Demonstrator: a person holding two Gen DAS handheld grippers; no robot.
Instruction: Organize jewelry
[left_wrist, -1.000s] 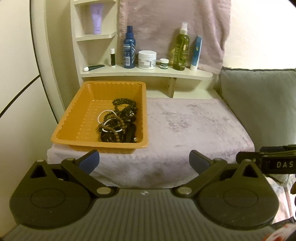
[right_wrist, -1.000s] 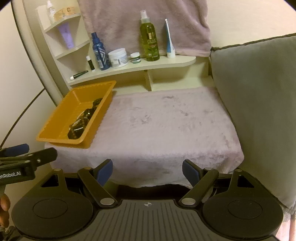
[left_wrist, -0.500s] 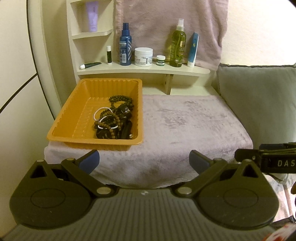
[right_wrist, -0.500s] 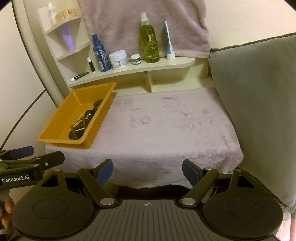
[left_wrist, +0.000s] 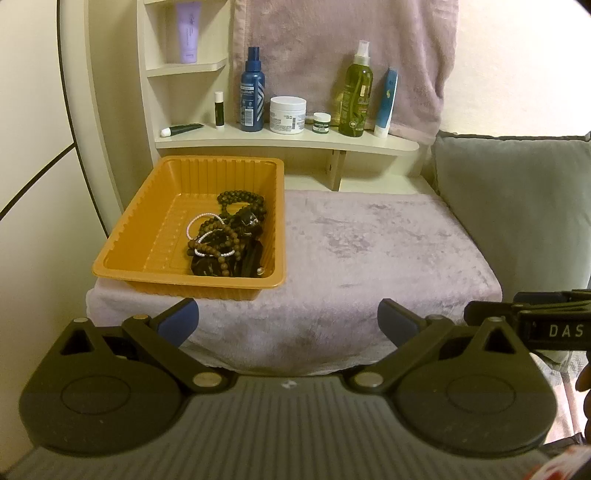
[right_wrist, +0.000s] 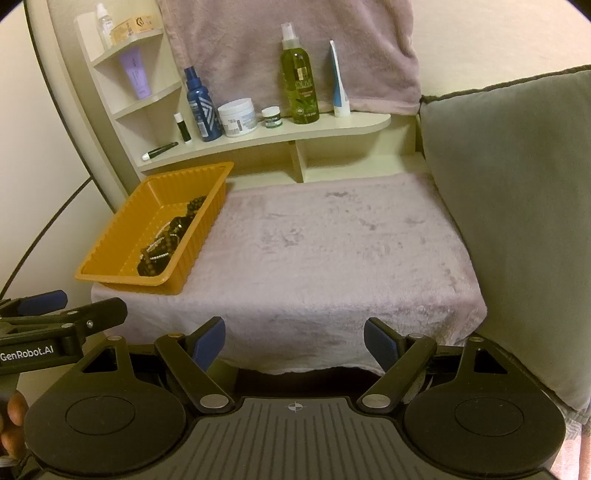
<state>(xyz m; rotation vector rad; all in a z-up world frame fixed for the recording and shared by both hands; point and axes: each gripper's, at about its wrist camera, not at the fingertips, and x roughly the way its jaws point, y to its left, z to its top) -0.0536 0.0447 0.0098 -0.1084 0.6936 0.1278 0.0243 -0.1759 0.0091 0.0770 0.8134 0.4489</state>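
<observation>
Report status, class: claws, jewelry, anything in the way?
Left claw open, empty. Right claw open, empty. Jewelry heaped in the orange tray, untouched. Nothing between claws and tray.

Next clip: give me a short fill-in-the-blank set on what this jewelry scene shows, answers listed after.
1. The beaded bracelets lie piled inside the ____ tray.
2. The tray sits on the ____ side of the plush cloth, seen from either camera.
3. On the shelf, the white jar stands directly beside the ____ spray bottle.
4. The left claw and right claw both stand ____, holding nothing.

Missing words: orange; left; blue; open
</observation>
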